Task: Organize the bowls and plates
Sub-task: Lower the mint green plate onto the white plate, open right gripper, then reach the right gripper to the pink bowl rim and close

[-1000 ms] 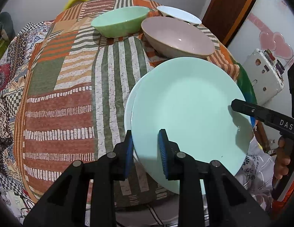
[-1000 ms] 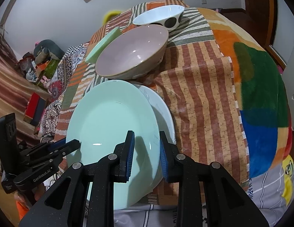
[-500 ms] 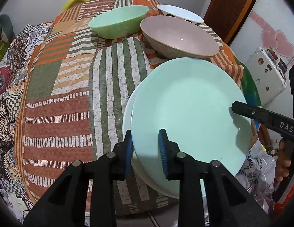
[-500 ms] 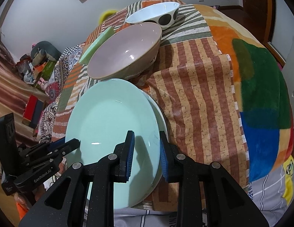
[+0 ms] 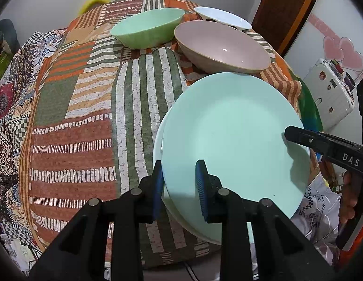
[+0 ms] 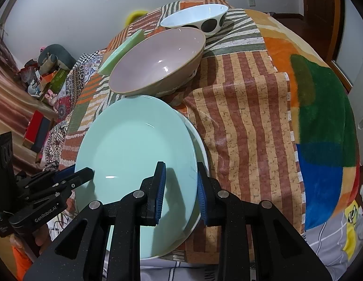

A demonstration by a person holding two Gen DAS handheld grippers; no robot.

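A mint green plate point(image 5: 233, 140) lies on top of a white plate point(image 5: 158, 147) at the near edge of the table; both also show in the right wrist view, green point(image 6: 134, 154) over white point(image 6: 201, 147). My left gripper point(image 5: 179, 187) straddles the rim of the stack on its left side, jaws not touching it. My right gripper point(image 6: 180, 187) straddles the rim on the right side and shows as a black finger point(image 5: 321, 145) over the plate. Behind stand a pink bowl point(image 5: 221, 46), a green bowl point(image 5: 148, 29) and a white bowl with black dots point(image 6: 197, 20).
The table carries a striped patchwork cloth point(image 5: 88, 107) that hangs over the near edge. A white suitcase point(image 5: 331, 93) and a brown door point(image 5: 286, 11) are to the right. Cluttered items point(image 6: 41, 75) lie on the floor to the left.
The green plate has slid to sit more squarely over the white plate, so less of the white rim shows. Both grippers stay around the stack's rim.
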